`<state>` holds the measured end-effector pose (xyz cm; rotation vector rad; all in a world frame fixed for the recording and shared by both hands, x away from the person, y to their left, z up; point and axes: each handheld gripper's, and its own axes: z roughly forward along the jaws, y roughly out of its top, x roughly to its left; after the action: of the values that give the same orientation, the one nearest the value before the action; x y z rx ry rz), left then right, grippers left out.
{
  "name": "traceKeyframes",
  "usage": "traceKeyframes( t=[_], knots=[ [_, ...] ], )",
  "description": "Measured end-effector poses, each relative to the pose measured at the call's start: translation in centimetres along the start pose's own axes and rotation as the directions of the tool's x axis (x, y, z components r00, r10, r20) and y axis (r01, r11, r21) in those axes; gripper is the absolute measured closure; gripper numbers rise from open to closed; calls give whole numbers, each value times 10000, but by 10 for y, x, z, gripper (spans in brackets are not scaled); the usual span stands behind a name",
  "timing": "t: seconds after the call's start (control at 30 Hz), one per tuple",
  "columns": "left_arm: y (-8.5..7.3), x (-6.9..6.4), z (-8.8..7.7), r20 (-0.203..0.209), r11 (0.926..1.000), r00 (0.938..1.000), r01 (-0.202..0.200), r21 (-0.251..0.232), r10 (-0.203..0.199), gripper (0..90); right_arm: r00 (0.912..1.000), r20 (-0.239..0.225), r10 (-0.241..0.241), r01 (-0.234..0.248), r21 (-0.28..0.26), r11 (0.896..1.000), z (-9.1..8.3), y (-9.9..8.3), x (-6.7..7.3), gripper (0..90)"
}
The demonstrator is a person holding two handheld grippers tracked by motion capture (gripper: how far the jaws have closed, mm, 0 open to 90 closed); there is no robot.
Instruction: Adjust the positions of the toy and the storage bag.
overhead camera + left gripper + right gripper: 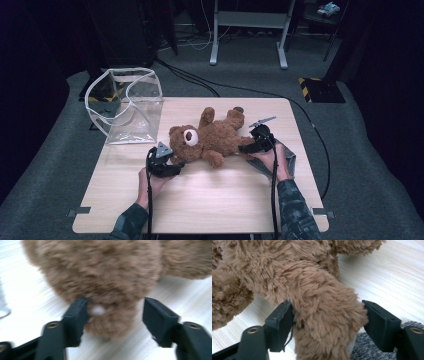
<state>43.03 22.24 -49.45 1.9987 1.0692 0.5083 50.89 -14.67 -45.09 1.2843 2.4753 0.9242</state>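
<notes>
A brown teddy bear (215, 137) lies on its back across the middle of the wooden table (200, 205), head to the left. My left gripper (177, 162) is at the bear's head; in the left gripper view (116, 302) its jaws stand open around a tuft of the bear (110, 322), the left jaw touching fur and the right jaw apart from it. My right gripper (245, 148) is at the bear's lower end. In the right gripper view (327, 305) a furry leg (324, 315) fills the gap and both jaws press against it.
A clear plastic bag (130, 107) with a white rim stands open at the table's back left corner. A grey knitted cloth (289, 156) lies under my right hand near the right edge, also seen as grey cloth (372, 350). Cables run across the floor behind.
</notes>
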Motion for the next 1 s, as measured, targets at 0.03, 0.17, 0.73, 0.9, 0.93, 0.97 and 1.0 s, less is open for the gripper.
traceKeyframes(
  t=[0.03, 0.17, 0.73, 0.9, 0.93, 0.97, 1.0],
  knots=[
    [0, 2, 0, 1, 9999, 9999, 114, 33, -114, 291, 9999, 8, 148, -148, -26, 9999, 1, 0, 1, 234],
    [2, 6, 7, 63, 9987, 9995, 317, 407, -320, 264, 9999, -38, 97, -97, 9, 10000, 2, -1, 0, 197],
    [10, 10, 21, 421, 9974, 9986, 278, 668, -307, 546, 9965, -714, -423, 439, 207, 9988, 14, 5, 3, 405],
    [11, 9, 23, 604, 9973, 9979, 169, 720, -212, 680, 9945, -980, -375, 395, 186, 9990, 16, -1, 3, 630],
    [11, 9, 23, 580, 9975, 9982, 81, 702, -122, 694, 9944, -964, -433, 450, 154, 9989, 16, -2, 4, 651],
    [11, 9, 23, 608, 9980, 9981, 94, 628, -132, 712, 9941, -942, -538, 550, 102, 9984, 17, -3, 4, 676],
    [11, 9, 23, 524, 9984, 9986, 6, 560, -35, 722, 9943, -918, -542, 547, 35, 9985, 16, -3, 5, 692]
  ],
)
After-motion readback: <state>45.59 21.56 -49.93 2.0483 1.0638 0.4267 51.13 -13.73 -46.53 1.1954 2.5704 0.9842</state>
